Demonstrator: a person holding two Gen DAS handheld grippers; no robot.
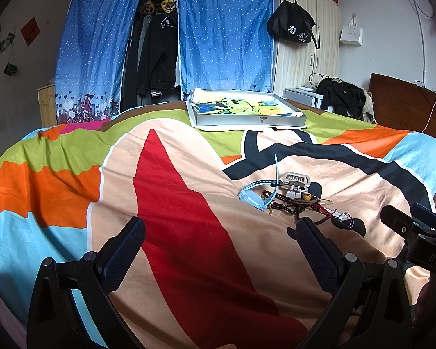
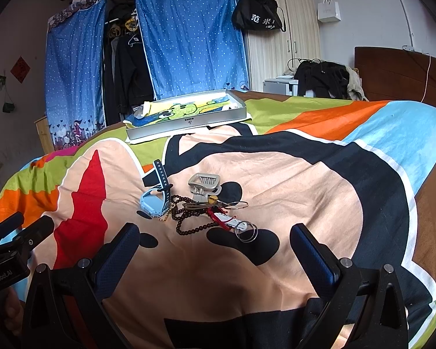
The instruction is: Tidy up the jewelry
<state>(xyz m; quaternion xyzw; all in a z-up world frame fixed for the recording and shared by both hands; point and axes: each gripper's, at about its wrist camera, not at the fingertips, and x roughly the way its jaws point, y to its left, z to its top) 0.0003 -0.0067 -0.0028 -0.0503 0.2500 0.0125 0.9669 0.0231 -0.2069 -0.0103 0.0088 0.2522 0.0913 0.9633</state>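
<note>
The jewelry pile lies on the bed just ahead of the wide, empty right claw and ahead-right of the equally wide, empty left claw, so the right seems nearer.

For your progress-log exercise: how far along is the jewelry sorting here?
Done: nothing; the shallow silver tray holds only a cartoon cloth. In hand: nothing; left gripper and right gripper are open. Left: the light-blue watch, dark wooden bead strand and silver rings, still piled.
</note>
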